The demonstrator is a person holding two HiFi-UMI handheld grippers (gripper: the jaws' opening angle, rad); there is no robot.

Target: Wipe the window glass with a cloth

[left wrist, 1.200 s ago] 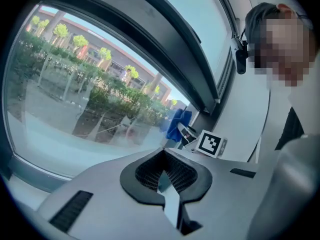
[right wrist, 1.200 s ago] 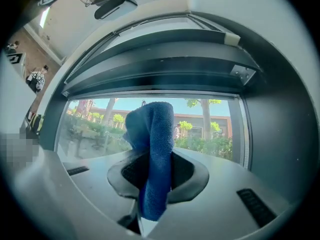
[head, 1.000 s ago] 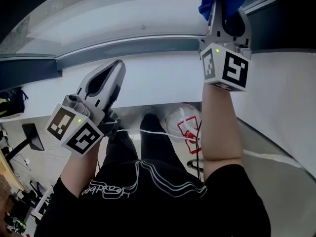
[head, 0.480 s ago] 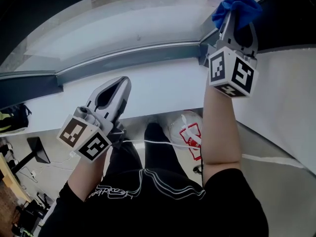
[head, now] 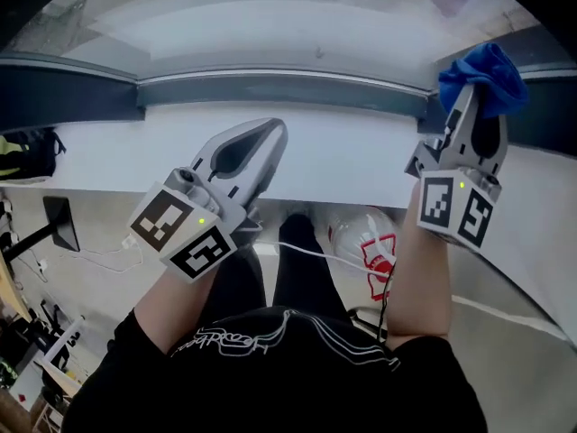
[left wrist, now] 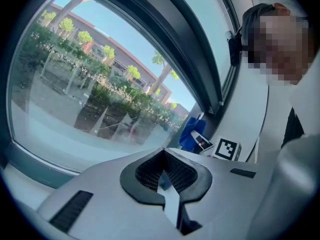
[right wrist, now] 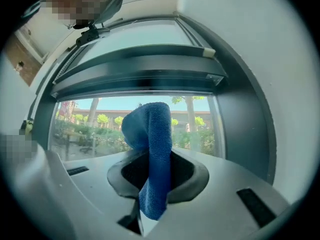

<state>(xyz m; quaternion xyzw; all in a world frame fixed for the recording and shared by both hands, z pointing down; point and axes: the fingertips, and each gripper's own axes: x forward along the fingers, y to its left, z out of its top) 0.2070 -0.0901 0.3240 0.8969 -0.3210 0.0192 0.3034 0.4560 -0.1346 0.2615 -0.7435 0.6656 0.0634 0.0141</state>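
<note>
The blue cloth [head: 484, 78] was held pinched between the jaws of the right gripper [head: 471, 108], its long fold standing up past the tips. The window glass [right wrist: 85, 126] lay straight ahead along that gripper's axis, at the pane's right end by the dark frame [head: 270, 88]; contact could not be told. The left gripper [head: 269, 135] was held over the white sill [head: 361, 156], jaws closed together on nothing. A forward press by the right was judged to be needed.
</note>
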